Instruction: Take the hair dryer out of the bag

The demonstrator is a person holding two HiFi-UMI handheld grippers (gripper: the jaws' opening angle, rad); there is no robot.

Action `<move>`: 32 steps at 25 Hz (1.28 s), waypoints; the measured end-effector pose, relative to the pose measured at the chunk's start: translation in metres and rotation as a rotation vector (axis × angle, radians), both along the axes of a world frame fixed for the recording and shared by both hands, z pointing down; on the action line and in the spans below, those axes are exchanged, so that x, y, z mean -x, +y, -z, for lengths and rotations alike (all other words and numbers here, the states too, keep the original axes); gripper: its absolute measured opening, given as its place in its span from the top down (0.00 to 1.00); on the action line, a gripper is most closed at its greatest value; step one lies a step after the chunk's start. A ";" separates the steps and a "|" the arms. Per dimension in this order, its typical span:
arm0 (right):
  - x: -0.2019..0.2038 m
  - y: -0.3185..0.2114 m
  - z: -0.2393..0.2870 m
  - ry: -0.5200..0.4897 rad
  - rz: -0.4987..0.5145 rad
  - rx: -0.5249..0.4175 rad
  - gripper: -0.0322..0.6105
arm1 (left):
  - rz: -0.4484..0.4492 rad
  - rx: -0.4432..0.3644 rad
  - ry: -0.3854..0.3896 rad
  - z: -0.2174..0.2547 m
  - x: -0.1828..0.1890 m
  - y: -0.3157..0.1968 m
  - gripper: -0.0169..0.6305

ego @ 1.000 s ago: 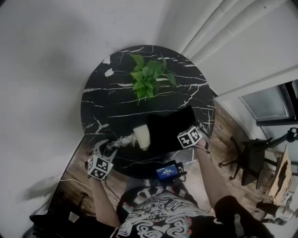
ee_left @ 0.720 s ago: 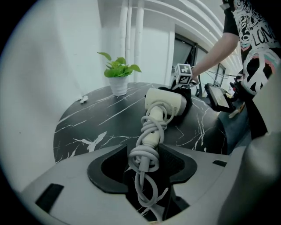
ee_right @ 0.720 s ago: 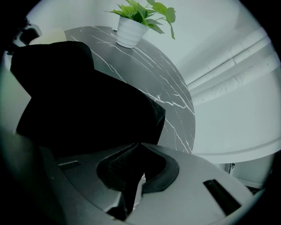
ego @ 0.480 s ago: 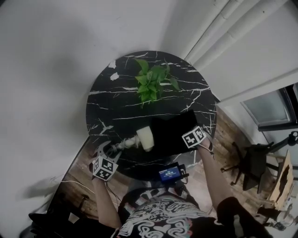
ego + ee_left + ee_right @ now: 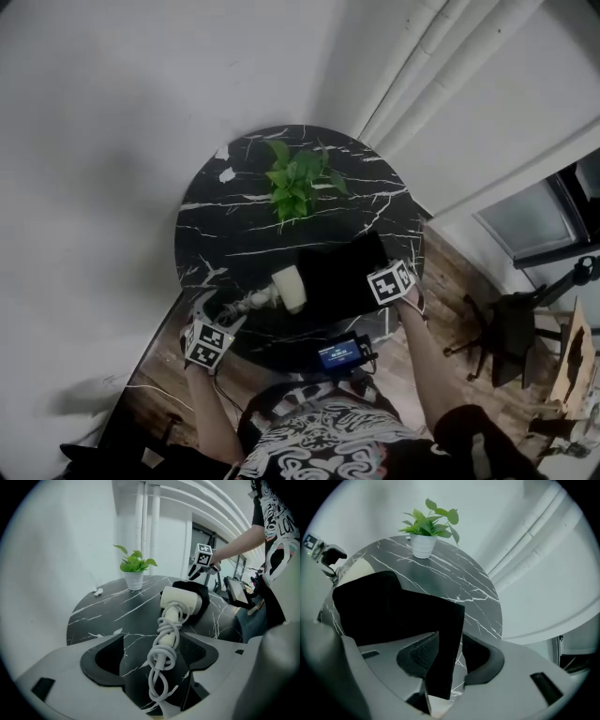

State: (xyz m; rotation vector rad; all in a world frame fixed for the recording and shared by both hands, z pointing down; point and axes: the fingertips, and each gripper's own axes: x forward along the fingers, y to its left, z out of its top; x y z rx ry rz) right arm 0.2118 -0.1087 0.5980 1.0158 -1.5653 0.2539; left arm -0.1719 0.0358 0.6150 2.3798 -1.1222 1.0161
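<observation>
The cream hair dryer [image 5: 287,287] lies on the round black marble table [image 5: 234,225], head beside the mouth of the flat black bag [image 5: 337,272]. Its cord-wrapped handle [image 5: 165,644] points at my left gripper [image 5: 152,656]. That gripper's jaws have just been opening and stand wide. The handle lies between them and neither pad presses on it. My right gripper [image 5: 447,660] hangs over the bag's [image 5: 393,616] near right corner. Its jaws have just been opening too. The corner stands loose in the gap, with space on the right side.
A potted green plant [image 5: 298,173] stands at the back of the table, with white scraps [image 5: 223,153] to its left. A small device with a blue screen [image 5: 339,353] sits at the front edge. Pipes run up the wall behind. A chair [image 5: 511,328] stands on the right.
The head view has shifted a little. The dryer and the bag lie where they were. The left gripper's fingers look wider apart around the handle's end. The right gripper sits slightly higher.
</observation>
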 end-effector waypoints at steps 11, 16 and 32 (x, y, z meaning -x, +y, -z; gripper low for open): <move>0.067 0.036 0.053 -0.218 -0.049 -0.128 0.84 | 0.062 -0.284 0.096 0.078 -0.029 -0.044 0.42; 0.097 0.049 0.088 -0.375 -0.040 -0.231 0.91 | 0.127 -0.396 0.131 0.114 -0.043 -0.052 0.69; 0.143 0.132 0.194 -0.900 0.049 -0.504 0.92 | 0.371 -0.374 0.198 0.171 -0.081 -0.022 0.95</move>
